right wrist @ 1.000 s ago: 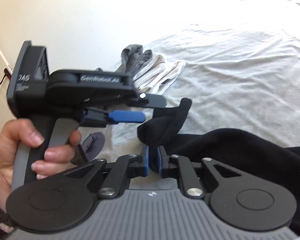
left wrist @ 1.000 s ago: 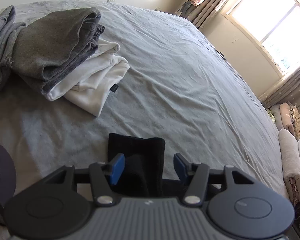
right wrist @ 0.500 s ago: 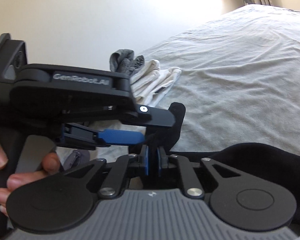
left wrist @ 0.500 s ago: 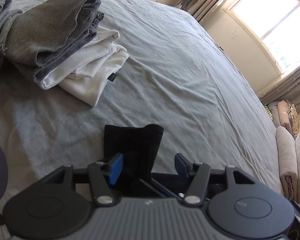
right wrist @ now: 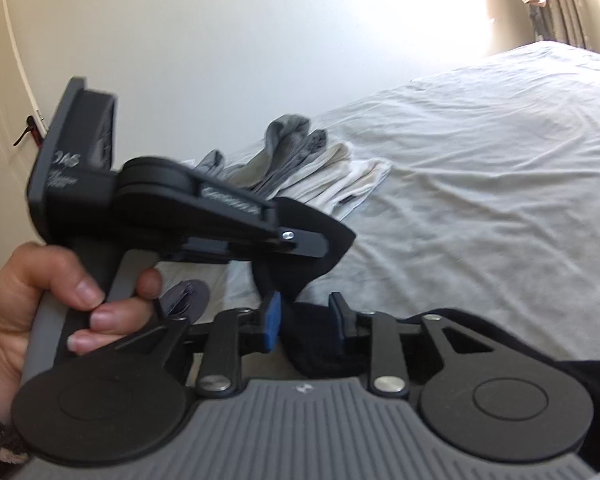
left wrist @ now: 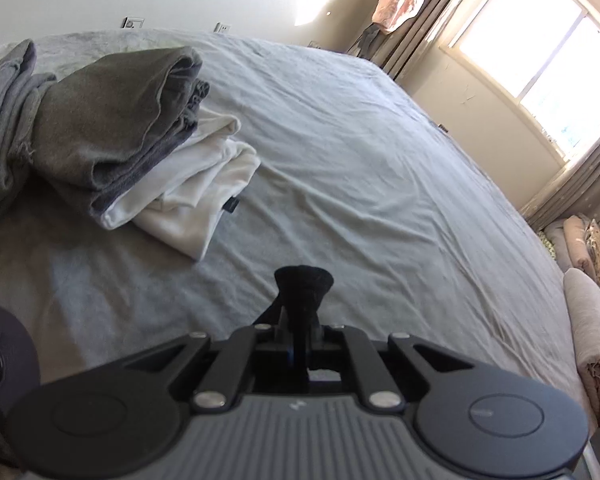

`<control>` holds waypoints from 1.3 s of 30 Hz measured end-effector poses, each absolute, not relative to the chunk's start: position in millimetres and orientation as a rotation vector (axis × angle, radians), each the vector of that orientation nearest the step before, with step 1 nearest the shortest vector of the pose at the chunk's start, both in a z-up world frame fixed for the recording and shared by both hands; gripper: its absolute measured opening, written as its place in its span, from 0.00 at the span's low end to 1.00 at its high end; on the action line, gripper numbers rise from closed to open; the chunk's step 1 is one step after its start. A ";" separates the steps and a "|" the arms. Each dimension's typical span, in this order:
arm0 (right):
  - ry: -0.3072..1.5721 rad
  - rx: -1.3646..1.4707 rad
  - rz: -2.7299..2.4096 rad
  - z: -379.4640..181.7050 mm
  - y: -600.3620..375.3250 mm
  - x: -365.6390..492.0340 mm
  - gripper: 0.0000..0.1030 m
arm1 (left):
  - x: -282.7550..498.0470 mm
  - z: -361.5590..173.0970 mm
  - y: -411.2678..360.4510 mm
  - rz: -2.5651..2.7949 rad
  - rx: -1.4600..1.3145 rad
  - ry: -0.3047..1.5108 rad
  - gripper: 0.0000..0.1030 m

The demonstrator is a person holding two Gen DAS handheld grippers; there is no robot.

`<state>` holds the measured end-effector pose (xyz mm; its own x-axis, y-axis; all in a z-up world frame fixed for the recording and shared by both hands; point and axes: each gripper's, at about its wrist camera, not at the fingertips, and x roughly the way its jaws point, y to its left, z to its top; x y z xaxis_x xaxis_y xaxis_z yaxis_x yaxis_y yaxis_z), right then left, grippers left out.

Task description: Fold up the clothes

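Left wrist view: left gripper (left wrist: 300,344) pinches the black garment (left wrist: 303,288); right gripper (right wrist: 305,320) gapes around it. Folded stack (left wrist: 132,140) done, this piece unfinished.

A stack of folded clothes (left wrist: 132,152) is set on the bed (left wrist: 380,184), to the left. A garment (left wrist: 303,292) is held up in front of it by the left gripper (left wrist: 300,340). A window (left wrist: 540,52) is placed beyond the bed, to the right.
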<state>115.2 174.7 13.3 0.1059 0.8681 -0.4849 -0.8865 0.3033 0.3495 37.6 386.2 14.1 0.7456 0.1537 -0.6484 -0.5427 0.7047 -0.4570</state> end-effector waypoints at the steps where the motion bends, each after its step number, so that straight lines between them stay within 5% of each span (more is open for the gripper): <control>1: 0.687 -0.038 1.275 13.9 173.0 121.4 0.34 | 35.2 18.1 385.9 0.389 -0.689 0.576 0.04; 10: 0.673 -0.085 1.124 19.0 157.0 172.9 0.39 | 4.0 54.1 387.7 0.242 -0.618 0.176 0.04; 15: 0.716 -0.056 1.164 17.1 138.4 180.2 0.40 | 8.2 55.0 389.2 0.319 -0.588 0.183 0.04; 20: 0.742 -0.076 1.204 18.5 116.6 180.2 0.53 | 10.0 53.8 394.0 0.385 -0.602 0.204 0.04; 29: 0.710 -0.283 1.204 9.1 90.9 138.3 0.53 | 17.7 44.0 407.7 0.435 -0.704 0.218 0.04; 30: 0.705 -0.338 1.175 3.0 94.6 133.7 0.50 | 22.2 42.6 409.6 0.431 -0.730 0.210 0.04; 34: 0.687 -0.494 1.058 -18.7 104.3 128.9 0.10 | 57.2 48.7 411.8 0.355 -0.784 0.208 0.04; 39: 0.654 -0.353 1.051 -3.4 77.6 136.8 0.06 | 81.4 79.8 406.5 0.289 -0.688 0.130 0.04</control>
<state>136.8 77.6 -3.4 0.3334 0.6838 -0.6491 -0.8843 0.4655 0.0362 81.4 406.5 79.8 0.9522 0.2192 -0.2129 -0.3047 0.7345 -0.6063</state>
